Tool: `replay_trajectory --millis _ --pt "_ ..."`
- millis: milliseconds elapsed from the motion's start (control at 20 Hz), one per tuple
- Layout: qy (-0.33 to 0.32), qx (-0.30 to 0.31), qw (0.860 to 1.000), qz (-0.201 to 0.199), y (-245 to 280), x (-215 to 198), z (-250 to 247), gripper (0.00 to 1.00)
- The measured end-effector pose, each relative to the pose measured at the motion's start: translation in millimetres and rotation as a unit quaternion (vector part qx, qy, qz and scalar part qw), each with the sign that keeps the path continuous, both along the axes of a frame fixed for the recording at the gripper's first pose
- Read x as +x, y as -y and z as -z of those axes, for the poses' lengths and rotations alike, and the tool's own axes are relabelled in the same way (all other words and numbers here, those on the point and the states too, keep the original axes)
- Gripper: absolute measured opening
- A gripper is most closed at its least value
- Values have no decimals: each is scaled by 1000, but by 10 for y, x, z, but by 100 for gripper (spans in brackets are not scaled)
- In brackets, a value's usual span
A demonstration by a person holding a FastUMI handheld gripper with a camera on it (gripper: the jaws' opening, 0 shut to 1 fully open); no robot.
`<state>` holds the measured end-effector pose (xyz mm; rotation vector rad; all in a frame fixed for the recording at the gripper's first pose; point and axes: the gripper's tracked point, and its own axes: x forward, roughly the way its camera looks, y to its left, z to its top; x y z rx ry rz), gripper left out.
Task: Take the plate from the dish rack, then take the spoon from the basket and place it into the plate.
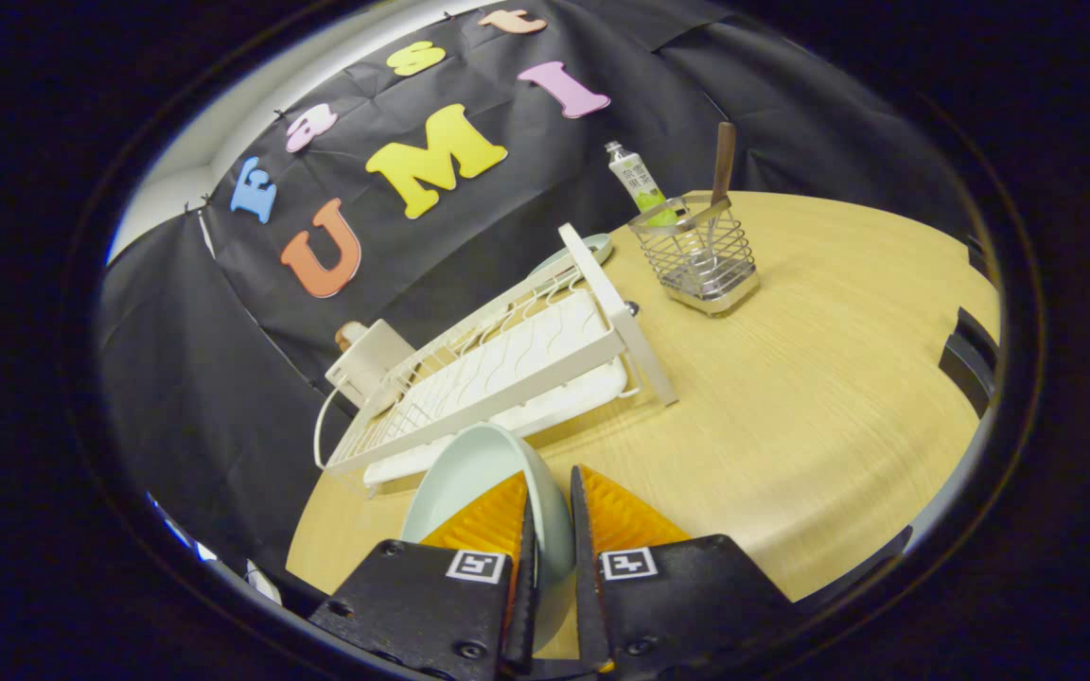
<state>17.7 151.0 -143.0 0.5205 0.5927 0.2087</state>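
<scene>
You have the pale green round ceramic plate [479, 473] gripped by its rim: the gripper [550, 515] is narrowed onto it, with one orange ribbed finger pad [483, 520] on the plate's face and the other on its far side, both appearing to press on the rim. The plate stands on edge between the fingers, just in front of the white wire dish rack [498, 374] and apparently clear of it.

The step in hand, as judged from this position, is to set the plate down on the light wooden bench [791, 397]. Carry it to the open stretch of bench on the near side of the rack, turn it level, and lower it face up until it rests flat before you release. Keep the grip firm while turning; a smooth glazed rim held on edge is likely to slip.

The spoon with the brown wooden handle [722, 165] stands upright in the silver wire cutlery basket [701, 260], well beyond the fingers at the far side of the bench. Place the plate so that a clear path remains to the basket.

Note the obstructions. The rack's white end frame [621, 317] projects toward the basket. A small bottle with a green label [638, 180] stands just behind the basket. A white box-shaped item [373, 359] sits behind the rack, against the booth wall.
</scene>
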Motion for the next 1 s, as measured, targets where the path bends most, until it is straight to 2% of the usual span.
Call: replay_trajectory --millis 50,100,250,550,700,1000 --pt "2 -5 1000 4 39 70 32 24" --pt "5 -6 1000 4 53 121 37 33" --pt "28 -27 999 14 145 145 -63 46" --pt "127 -128 983 42 529 93 -521 90" --pt "170 -176 967 68 849 22 -757 99" --pt "198 -234 944 122 1621 65 -956 100"
